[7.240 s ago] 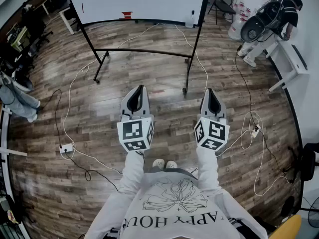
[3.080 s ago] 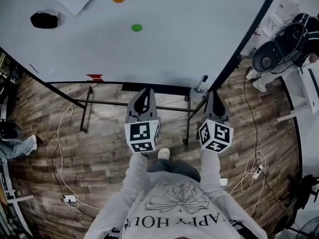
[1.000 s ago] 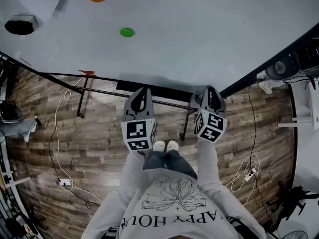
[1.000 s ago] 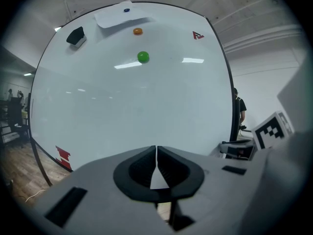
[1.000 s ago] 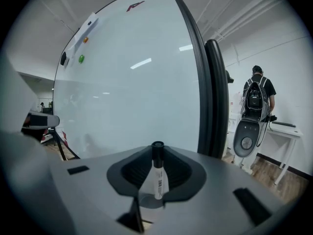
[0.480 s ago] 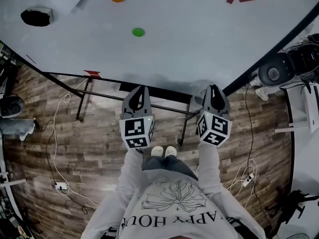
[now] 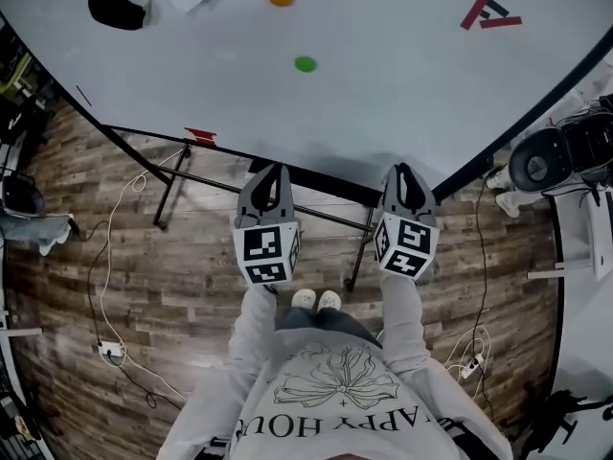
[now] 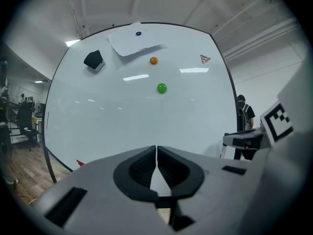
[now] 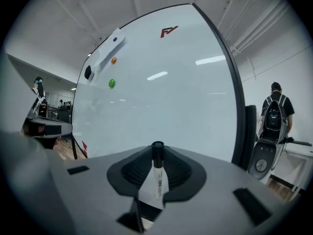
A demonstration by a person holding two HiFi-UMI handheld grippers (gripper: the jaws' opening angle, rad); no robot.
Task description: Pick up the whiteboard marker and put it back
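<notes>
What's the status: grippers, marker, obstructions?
Left gripper shut, empty. Right gripper shut on black-capped white whiteboard marker. Large white black-framed whiteboard ahead; nothing in between.

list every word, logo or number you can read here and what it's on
"APPY HOU": on the person's sweatshirt, upside down, ends cut off.
Red logo on the whiteboard: a sign, no readable letters.
Print on the whiteboard marker in the right gripper: too small to read.
</notes>
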